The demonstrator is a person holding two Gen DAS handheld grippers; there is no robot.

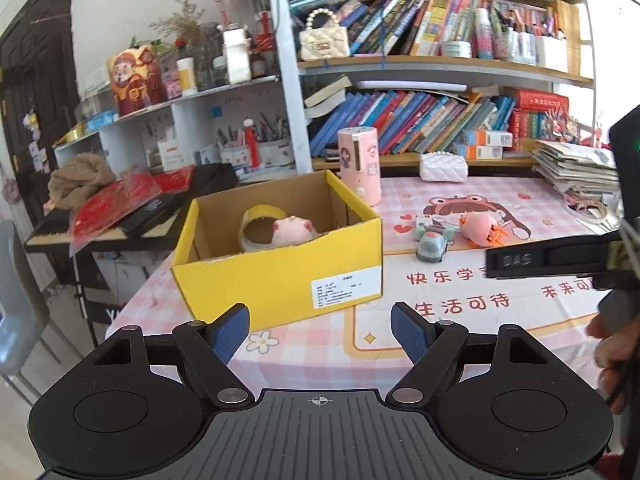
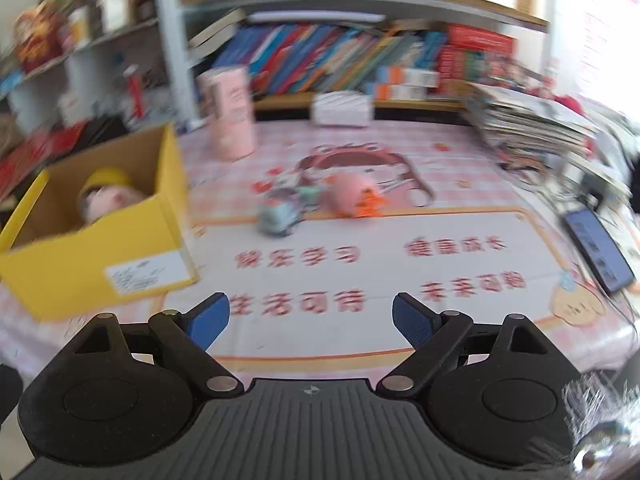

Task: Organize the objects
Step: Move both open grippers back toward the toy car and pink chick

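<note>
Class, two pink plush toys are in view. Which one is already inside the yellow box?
The pink pig, beside the tape roll in the box; the pink duck lies on the table.

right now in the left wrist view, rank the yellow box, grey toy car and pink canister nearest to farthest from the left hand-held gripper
From the left hand-held gripper:
1. yellow box, just ahead, slightly left
2. grey toy car, mid-table, ahead right
3. pink canister, upright at the table's back, behind the box's far corner
</note>
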